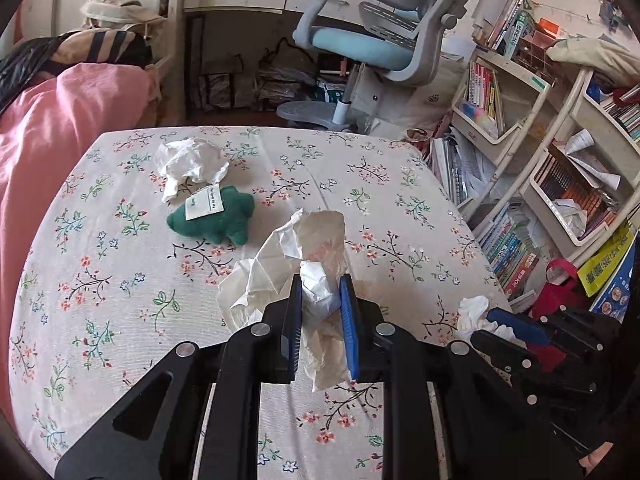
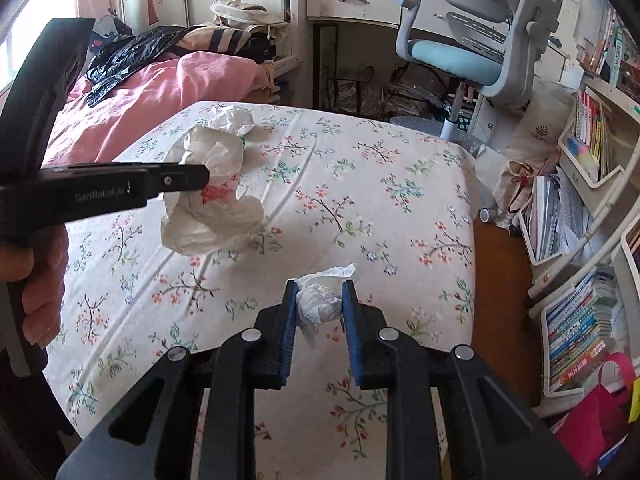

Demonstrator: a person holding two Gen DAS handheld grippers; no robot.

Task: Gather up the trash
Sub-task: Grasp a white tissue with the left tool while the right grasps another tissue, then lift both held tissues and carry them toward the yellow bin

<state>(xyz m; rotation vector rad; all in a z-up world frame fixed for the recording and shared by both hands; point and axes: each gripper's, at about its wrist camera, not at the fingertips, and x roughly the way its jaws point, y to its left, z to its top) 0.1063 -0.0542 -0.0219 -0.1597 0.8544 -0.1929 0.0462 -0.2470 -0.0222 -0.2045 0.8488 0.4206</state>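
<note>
- A crumpled white plastic bag (image 1: 288, 264) is clamped between the blue pads of the left gripper (image 1: 320, 312); the jaws pinch a bunched knot of it and loose folds fan out above and to the left. In the right wrist view the same bag (image 2: 212, 196) hangs clear of the bed, with red print on it.
- A small wad of white tissue (image 2: 322, 300) is pinched between the blue pads of the right gripper (image 2: 320, 304), a tuft poking out past the fingertips and another trailing below.
- In the left wrist view the right gripper (image 1: 492, 322) shows near the bed's right edge with its tissue (image 1: 474, 312) at the tip.
- Both grippers are over the bed (image 1: 380, 184), which has a floral sheet; no earlier picture is given to compare.
- A further crumpled white paper (image 1: 192, 164) lies toward the bed's far left corner.
- Just beside it, nearer the middle, a green plush toy (image 1: 216, 220) with a white label lies flat on the sheet.
- A pink blanket (image 1: 48, 120) covers the bed's left side.
- A hand (image 2: 38, 280) grips the left gripper's handle at the left of the right wrist view.
- Beyond the bed's far edge stands a blue and grey desk chair (image 1: 372, 40).
- Shelves full of books (image 1: 520, 128) line the floor off the bed's right edge.
</note>
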